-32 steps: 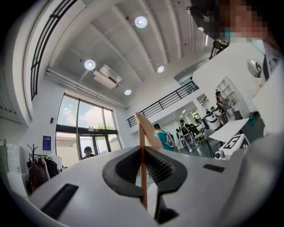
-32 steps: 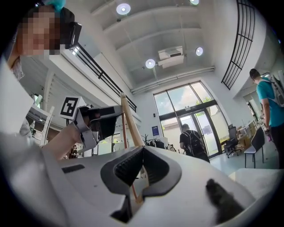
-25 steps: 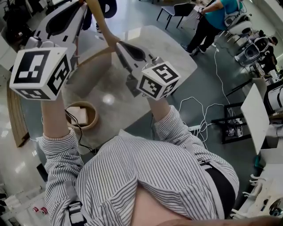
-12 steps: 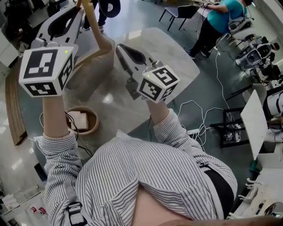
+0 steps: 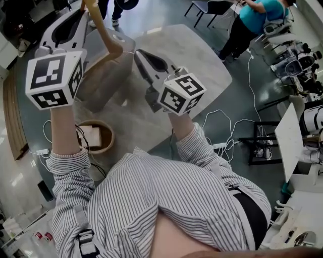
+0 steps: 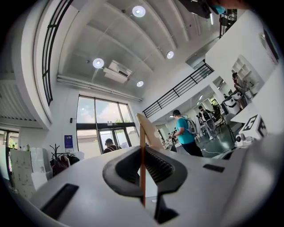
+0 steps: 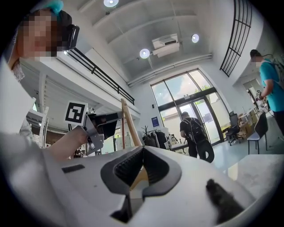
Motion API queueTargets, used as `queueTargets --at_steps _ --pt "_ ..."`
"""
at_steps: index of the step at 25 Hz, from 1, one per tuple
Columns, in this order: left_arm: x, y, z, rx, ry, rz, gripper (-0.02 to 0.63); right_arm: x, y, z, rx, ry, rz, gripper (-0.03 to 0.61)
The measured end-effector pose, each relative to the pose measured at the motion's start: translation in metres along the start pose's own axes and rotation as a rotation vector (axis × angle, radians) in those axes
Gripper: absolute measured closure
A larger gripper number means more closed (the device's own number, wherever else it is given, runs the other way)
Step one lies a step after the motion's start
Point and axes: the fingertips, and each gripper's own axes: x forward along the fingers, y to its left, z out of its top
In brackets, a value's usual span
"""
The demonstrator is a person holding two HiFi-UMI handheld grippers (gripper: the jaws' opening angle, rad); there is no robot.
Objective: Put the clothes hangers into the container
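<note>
Above the far left part of the pale table [image 5: 202, 60], a wooden hanger [image 5: 103, 33] is held clear of the surface. Its upper end is cut off by the top edge of the head view. It is gripped by the left gripper [image 5: 81, 10], whose tips are largely hidden behind the wood in that view. In the left gripper view the hanger [image 6: 148, 133] is seen edge-on, pinched between the ribbed pads, and the jaws are kept slightly apart by it.

Over the table's middle, the right gripper [image 5: 137, 52] is pointed at the hanger's lower end. In the right gripper view its jaws are drawn together at the tips on the hanger [image 7: 128, 122], and wood shows in the slit between them. The exact spot of the grip is covered by the pads and cannot be made out.

On the table's left side, under the hanger, a grey container [image 5: 101, 85] is seen only as a faint outline, and its inside cannot be read.

Off the table's near left edge and lower down, a round basket [image 5: 103, 146] with something white in it is partly hidden by the left forearm. Beyond the table's far right edge, a person in a teal top [image 5: 252, 12] is cropped by the frame.
</note>
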Motion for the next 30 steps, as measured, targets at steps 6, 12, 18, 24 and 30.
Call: queueTargets --at_steps 6,12,18,24,30 --pt "0.004 0.013 -0.036 -0.050 0.018 0.050 0.581 0.011 -0.003 -0.028 0.047 0.052 0.007 0.563" --pt "0.008 0.024 -0.060 -0.091 0.040 0.101 0.581 0.010 -0.012 -0.048 0.071 0.099 -0.001 0.563" --pt "0.006 0.029 -0.087 -0.096 0.066 0.146 0.581 0.010 -0.020 -0.065 0.094 0.126 -0.015 0.563" --pt "0.009 0.035 -0.112 -0.125 0.100 0.165 0.581 0.014 -0.024 -0.074 0.113 0.147 -0.020 0.563" --pt "0.005 0.047 -0.126 -0.140 0.111 0.199 0.581 0.015 -0.028 -0.086 0.125 0.168 -0.029 0.563"
